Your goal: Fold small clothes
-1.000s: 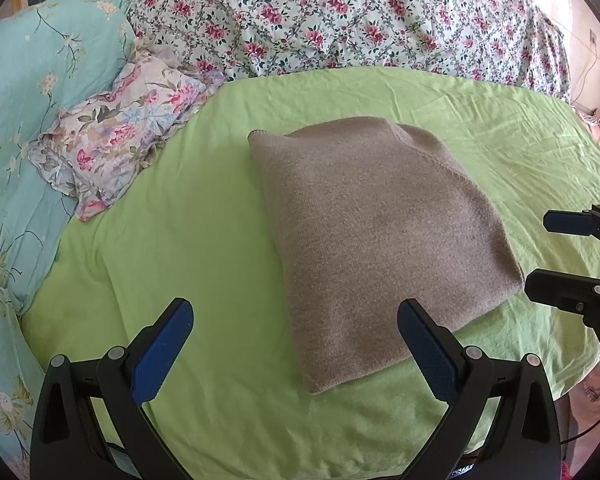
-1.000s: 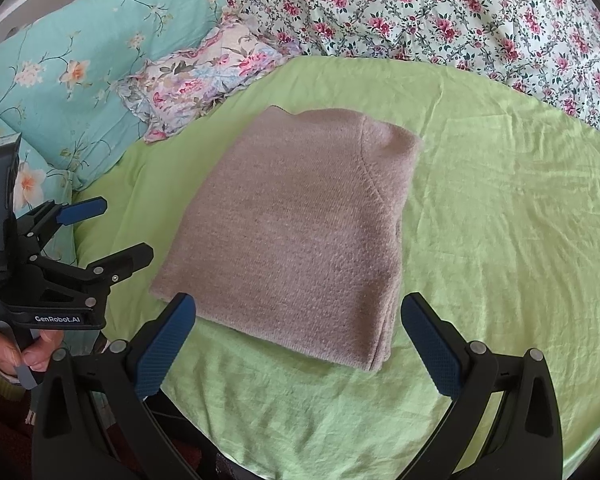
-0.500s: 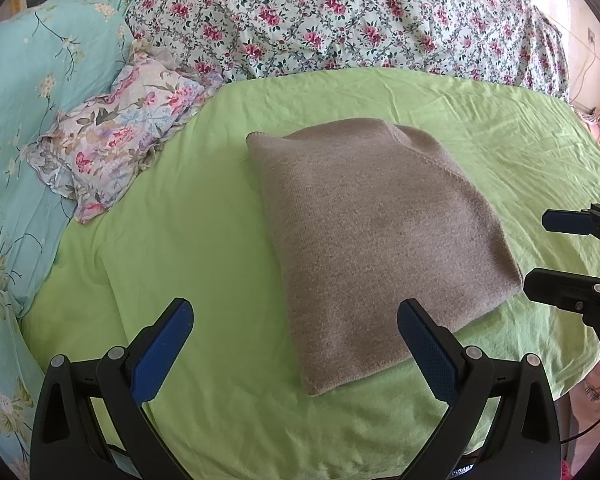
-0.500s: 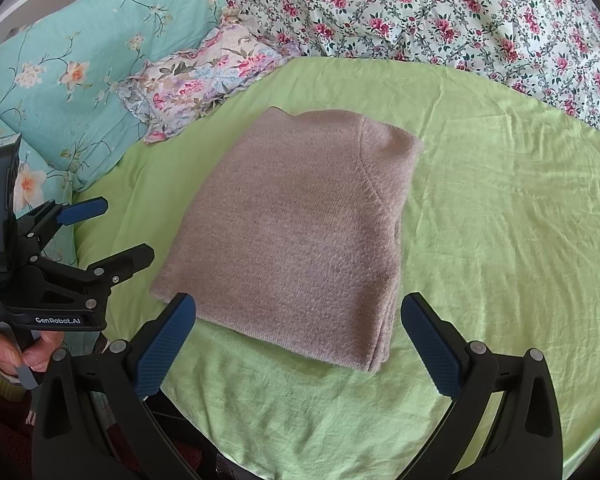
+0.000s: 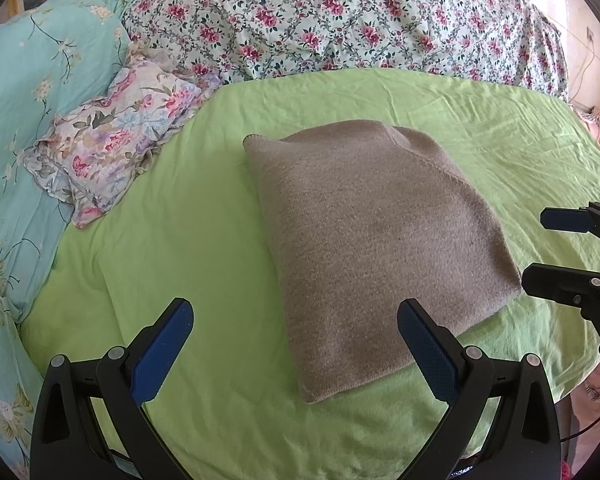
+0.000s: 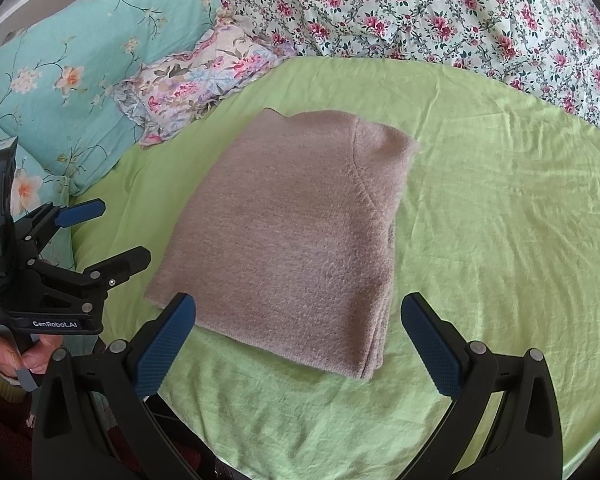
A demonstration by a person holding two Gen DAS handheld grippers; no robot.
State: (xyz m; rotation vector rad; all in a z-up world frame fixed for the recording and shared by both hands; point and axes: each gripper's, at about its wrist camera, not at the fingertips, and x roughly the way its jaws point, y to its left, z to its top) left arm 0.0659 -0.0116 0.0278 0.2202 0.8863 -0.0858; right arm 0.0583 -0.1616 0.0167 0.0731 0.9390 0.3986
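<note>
A taupe knitted sweater is seen lying already folded into a compact rectangle on the green bedsheet, roughly at the middle of the bed, well apart from the floral pillow and the flowered quilt behind it. Both tongs are held spread wide and nothing is gripped: the left tongs are poised over the sweater's near left corner, and the right tongs are poised over its near edge, above the sheet.

The fold is judged nearly complete; what is left appears to be a final halving or a tidying of the stack. For that to be done well, the near hem should be pinched at both corners together, so that all layers are caught and none is left behind. The stacked edges at the right side look slightly uneven, so they should be squared before any lift. The knit is likely to be soft and stretchy, so a low, slow carry is advised, and the sheet beneath should not be pinched with it.
</note>
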